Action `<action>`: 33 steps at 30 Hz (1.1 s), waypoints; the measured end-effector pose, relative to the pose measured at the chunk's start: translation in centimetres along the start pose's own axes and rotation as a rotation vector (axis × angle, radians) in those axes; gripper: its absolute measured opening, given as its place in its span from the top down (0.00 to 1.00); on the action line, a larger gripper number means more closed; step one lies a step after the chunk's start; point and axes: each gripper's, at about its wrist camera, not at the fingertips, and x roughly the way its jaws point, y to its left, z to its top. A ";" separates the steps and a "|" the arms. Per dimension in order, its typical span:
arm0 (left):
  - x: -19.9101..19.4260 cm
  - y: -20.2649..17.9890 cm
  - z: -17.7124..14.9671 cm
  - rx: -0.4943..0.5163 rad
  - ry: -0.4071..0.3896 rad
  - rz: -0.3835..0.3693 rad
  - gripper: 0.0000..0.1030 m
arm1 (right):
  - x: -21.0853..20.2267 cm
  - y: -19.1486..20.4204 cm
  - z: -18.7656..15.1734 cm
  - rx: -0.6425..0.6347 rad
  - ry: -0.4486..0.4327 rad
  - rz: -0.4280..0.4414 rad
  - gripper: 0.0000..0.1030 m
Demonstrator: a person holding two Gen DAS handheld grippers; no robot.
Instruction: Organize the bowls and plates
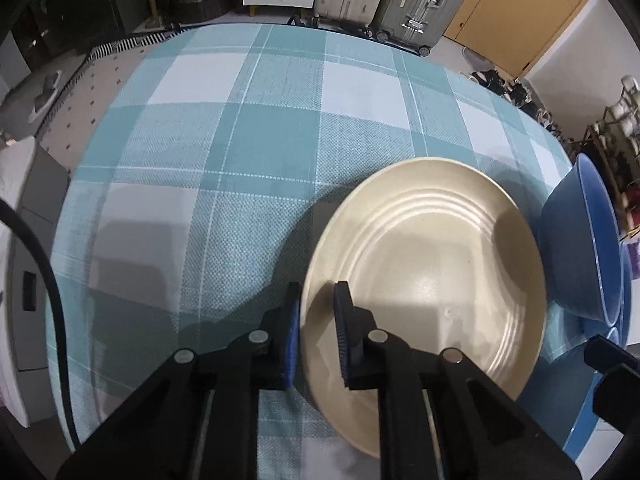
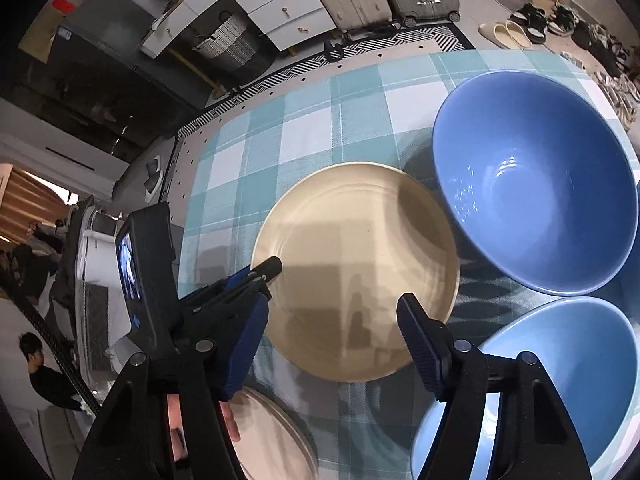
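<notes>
While left gripper (image 1: 316,320) pinches cream plate (image 1: 432,264) rim | right gripper (image 2: 332,332) wide | no legible writing

Plates and bowls laid out on the table.

A plate (image 2: 356,268) lay flat on the tablecloth (image 2: 304,136), with the bigger bowl (image 2: 536,184) just beside its far right edge and a second bowl (image 2: 568,380) nearer, to its right. Another plate (image 2: 276,440) sat at the near edge, partly hidden. The left gripper (image 1: 316,320) straddled the first plate's left rim; suitcases (image 1: 400,0) stood beyond the table.
</notes>
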 end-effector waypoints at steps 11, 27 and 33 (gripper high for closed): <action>-0.5 2.1 0.3 -0.028 -0.008 0.006 0.91 | 0.4 0.2 0.2 0.001 0.004 0.041 0.33; -1.4 6.9 0.5 -0.048 -0.021 0.110 0.90 | 1.3 1.9 0.7 0.023 0.011 0.073 0.33; -1.7 7.8 0.1 -0.045 -0.025 0.102 0.90 | 2.4 2.9 0.8 0.002 0.024 0.033 0.33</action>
